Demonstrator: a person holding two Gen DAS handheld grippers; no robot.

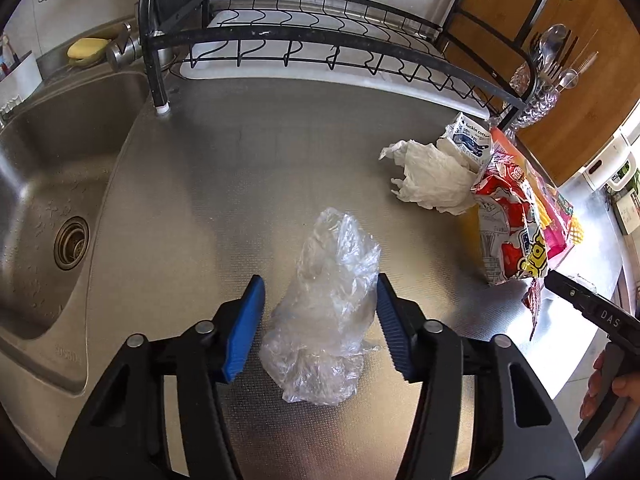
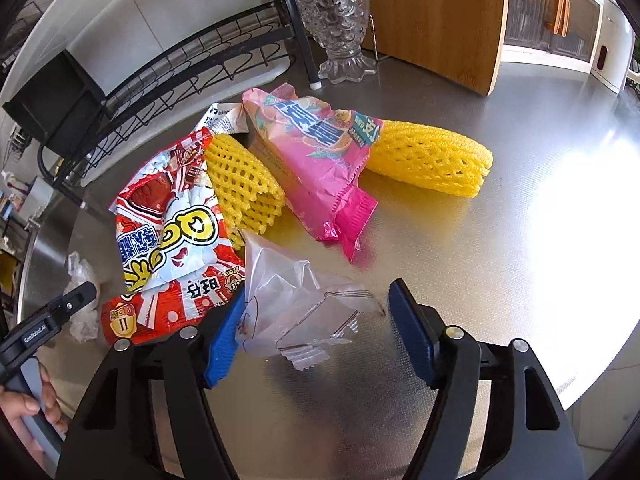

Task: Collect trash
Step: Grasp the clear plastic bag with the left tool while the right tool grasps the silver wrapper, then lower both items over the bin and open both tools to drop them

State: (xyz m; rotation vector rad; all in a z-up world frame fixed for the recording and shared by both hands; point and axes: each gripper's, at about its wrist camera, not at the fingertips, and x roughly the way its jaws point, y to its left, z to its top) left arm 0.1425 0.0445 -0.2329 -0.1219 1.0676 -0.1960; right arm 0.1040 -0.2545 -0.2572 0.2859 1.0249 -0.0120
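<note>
- The left gripper point(image 1: 320, 320) is wide open, its blue pads on either side of the clear bag point(image 1: 324, 312), which lies crumpled on the steel counter point(image 1: 240, 152) to the right of the sink point(image 1: 52, 184). The right pad looks to be touching the film, while the left one stands just clear.
- To take it well, I judge the pads should close low across the thick middle of the crumple, so they catch bunched film and not a loose edge.
- The right gripper point(image 2: 316, 328) is also wide open, over a clear wrapper point(image 2: 296, 312) at the near edge of the pile. Its left pad sits against the film and the right pad stands apart.
- This wrapper lies flat, so closing slowly and low should keep it from sliding away.
- The bag is thin, glossy and see-through, loosely bunched and standing a little off the counter.
- Farther right lie a white tissue point(image 1: 432, 176), a red packet point(image 2: 172, 232), a pink packet point(image 2: 316, 160) and two yellow foam nets point(image 2: 432, 160).
</note>
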